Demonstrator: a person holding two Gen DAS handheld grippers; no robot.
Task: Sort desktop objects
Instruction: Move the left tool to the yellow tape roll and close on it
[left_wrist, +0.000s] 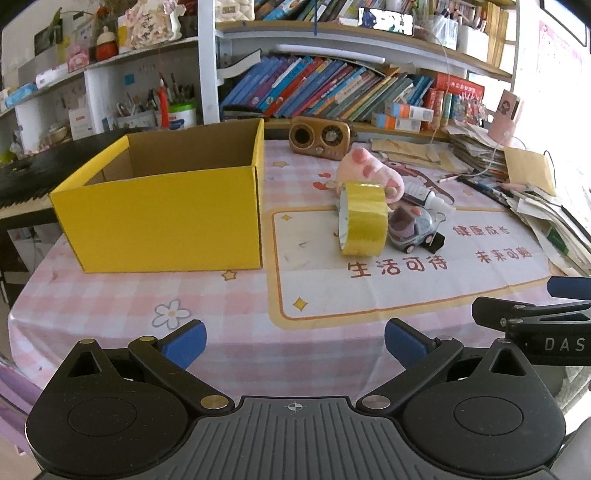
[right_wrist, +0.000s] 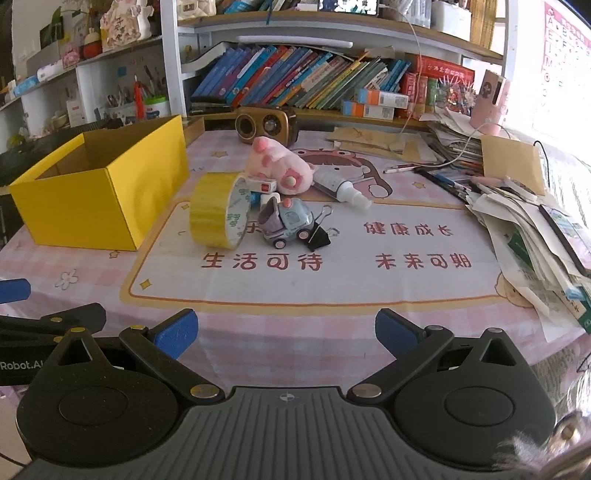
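Both tongs hang released and empty over the near edge of the tabletop (right_wrist: 369, 291): the left tongs (left_wrist: 295, 341) and the right tongs (right_wrist: 287, 332) each show 2 blue pads spread wide, with nothing between them. Ahead of them, on the printed mat, the things to sort sit in 1 tight cluster: a roll of yellow tape (right_wrist: 218, 209) standing on edge, a small toy truck (right_wrist: 286, 222) just beside it, a black binder clip (right_wrist: 319, 233) touching the truck's front, a pink plush paw (right_wrist: 279, 165) behind, a white tube (right_wrist: 341, 187) lying flat, and a small white box (right_wrist: 261, 184) half hidden behind the tape. The open yellow box (left_wrist: 162, 206) stands to the left, apparently empty, so nothing looks sorted yet. A sensible start is probably the tape: nearest the box, upright, and liable to roll, so pinch through its rim squarely, lift clear of the truck, and lower it inside.
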